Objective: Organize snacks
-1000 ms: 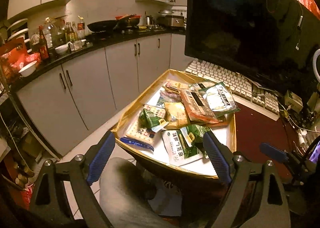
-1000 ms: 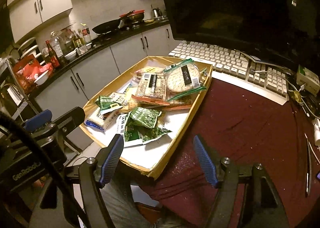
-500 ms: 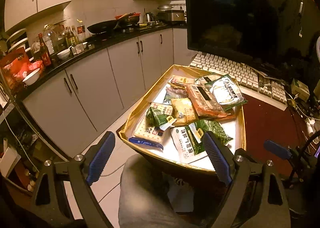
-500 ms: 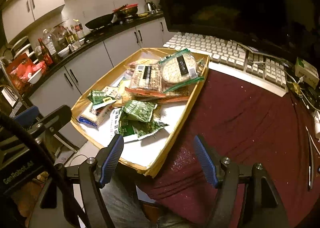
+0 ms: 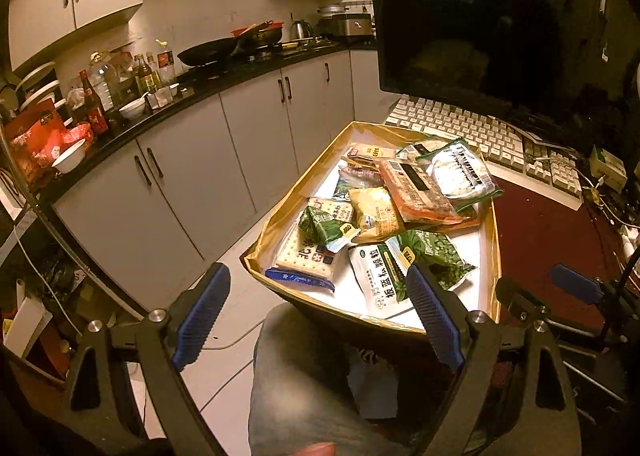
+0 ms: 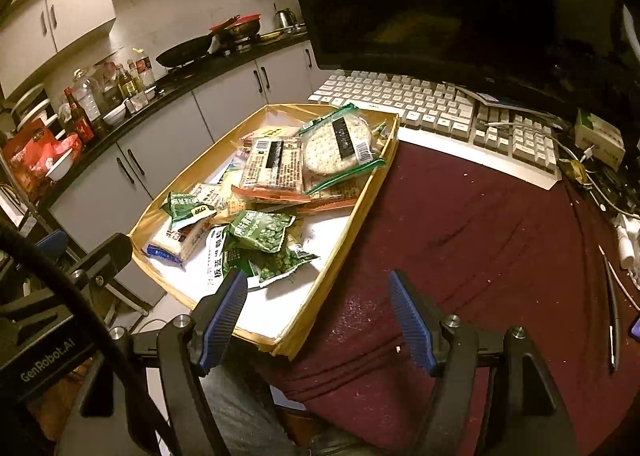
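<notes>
1. Gold-rimmed cardboard tray (image 6: pixel 344 232) of mixed snack packets (image 6: pixel 276 164) sits on your maroon-clothed tabletop (image 6: pixel 480 232).
2. Your left hand-held gripper (image 5: pixel 316 316) is spread, empty.
3. Your right hand-held gripper (image 6: pixel 316 316) is likewise spread, holding nothing.

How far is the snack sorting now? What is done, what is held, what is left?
Done: nothing visibly sorted; the packets lie in a loose heap in the tray. In hand: nothing; the left claw and the right claw are both open and empty, short of the heap. Left: all of it.
</notes>
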Motion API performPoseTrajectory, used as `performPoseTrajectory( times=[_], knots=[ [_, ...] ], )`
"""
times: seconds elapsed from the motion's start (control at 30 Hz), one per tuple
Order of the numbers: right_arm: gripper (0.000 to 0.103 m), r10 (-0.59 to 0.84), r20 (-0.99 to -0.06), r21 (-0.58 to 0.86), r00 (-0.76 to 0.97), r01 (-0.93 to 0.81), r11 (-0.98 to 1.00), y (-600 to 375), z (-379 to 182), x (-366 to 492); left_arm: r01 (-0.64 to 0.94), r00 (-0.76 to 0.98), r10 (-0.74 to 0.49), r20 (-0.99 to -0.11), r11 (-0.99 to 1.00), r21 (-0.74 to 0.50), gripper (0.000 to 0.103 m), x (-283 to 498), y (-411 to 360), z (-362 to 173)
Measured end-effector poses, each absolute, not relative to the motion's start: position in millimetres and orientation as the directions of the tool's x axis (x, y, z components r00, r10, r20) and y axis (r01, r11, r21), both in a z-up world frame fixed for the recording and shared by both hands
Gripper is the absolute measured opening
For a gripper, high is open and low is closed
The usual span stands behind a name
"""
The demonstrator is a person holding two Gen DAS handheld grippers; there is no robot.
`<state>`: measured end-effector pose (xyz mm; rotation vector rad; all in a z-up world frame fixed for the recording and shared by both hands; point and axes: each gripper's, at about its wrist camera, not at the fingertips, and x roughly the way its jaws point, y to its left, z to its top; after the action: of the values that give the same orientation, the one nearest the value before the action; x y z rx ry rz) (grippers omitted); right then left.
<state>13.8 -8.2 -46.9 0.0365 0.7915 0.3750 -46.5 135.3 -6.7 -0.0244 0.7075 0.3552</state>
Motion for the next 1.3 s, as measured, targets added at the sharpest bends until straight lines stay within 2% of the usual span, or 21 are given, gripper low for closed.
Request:
performPoseTrajectory(
  times=[1.3],
  knots=[
    [0.073,0.344,-0.690,0.177,0.637,-0.312,0.934,-4.1,-47.8,15.3,-0.359,0.688,0.344,-0.640,0.927,0.111,0.091,-45.1,139.5,-12.1]
  ],
)
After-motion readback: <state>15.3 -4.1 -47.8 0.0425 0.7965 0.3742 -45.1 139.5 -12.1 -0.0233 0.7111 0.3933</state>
